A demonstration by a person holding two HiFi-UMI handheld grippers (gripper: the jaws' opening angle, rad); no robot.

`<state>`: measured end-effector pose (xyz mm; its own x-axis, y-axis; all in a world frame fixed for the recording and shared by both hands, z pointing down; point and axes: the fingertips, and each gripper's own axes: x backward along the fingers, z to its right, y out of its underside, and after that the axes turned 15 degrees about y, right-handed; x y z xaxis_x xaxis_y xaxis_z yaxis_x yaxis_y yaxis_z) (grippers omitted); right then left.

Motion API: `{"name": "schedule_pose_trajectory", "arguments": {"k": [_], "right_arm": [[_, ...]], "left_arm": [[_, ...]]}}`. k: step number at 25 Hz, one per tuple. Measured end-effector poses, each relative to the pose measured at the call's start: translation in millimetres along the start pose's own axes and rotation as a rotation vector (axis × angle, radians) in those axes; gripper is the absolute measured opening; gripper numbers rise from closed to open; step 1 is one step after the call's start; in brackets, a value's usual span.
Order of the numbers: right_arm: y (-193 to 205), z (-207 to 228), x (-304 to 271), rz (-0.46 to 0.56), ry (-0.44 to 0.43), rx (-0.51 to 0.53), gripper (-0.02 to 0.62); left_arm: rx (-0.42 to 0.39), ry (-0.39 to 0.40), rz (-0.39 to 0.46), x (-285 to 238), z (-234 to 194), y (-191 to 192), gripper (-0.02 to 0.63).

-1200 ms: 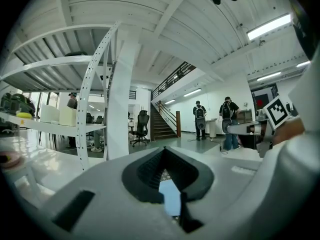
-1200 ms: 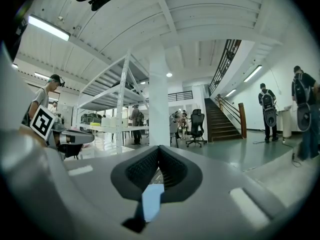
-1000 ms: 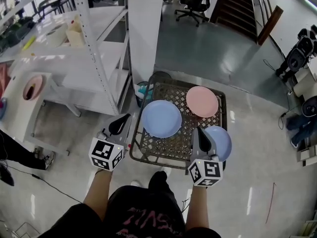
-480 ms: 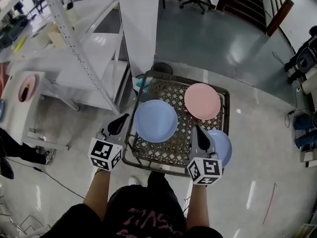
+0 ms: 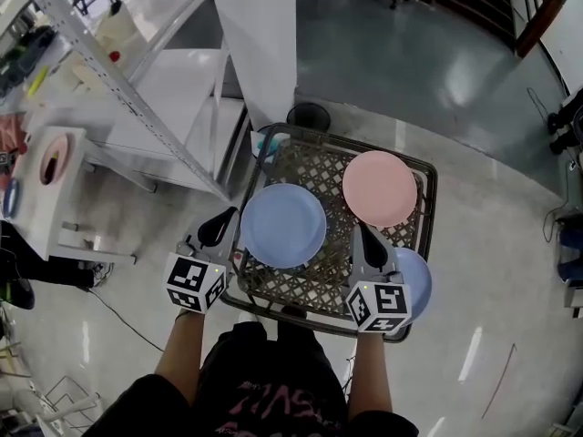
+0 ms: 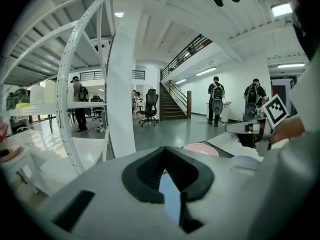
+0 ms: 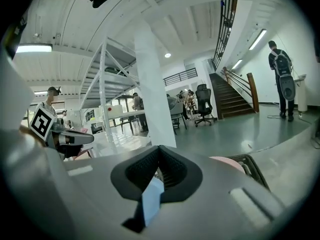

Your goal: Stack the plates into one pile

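- Both grippers have come forward and lower toward the dark lattice basket [image 5: 314, 167] since the earlier frames. The three plates lie where they did.
- Left gripper [image 5: 217, 229]: jaws pressed together and empty, just beside the left edge of the large blue round plate [image 5: 282, 226].
- Right gripper [image 5: 369, 246]: jaws likewise closed on nothing, hovering over the smaller pale blue plate [image 5: 414, 280] at the basket's near right corner.
- Behind it, apart from the other two, the pink round plate [image 5: 379, 188] lies flat, so nothing is stacked yet.
- Risk: closed tips can't take a rim, so going in without opening would likely shove a smooth plate across the lattice.
- The corner plate looks closest to the basket's edge, and a knock from the right gripper could tip it over.
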<state>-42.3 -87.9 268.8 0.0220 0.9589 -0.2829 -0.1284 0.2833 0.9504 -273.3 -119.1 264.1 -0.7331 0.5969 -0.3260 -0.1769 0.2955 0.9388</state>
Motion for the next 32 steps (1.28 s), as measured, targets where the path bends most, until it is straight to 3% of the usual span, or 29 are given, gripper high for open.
{"name": "schedule_pose_trajectory", "arguments": {"k": [7,16,32], "right_arm": [[13,0,-20,-0.042,-0.011,-0.015,0.012],[42,-8,-30,-0.091,0.028,-0.005,0.012],[118,-10,-50,-0.23,0.068,-0.017,0.012]], "left_arm": [[0.028,-0.022,-0.026,-4,-14,12,0.0],[0.043,0.01,-0.048,-11,-36,38,0.0],[0.112,0.034,-0.165,-34,-63,114,0.0]]}}
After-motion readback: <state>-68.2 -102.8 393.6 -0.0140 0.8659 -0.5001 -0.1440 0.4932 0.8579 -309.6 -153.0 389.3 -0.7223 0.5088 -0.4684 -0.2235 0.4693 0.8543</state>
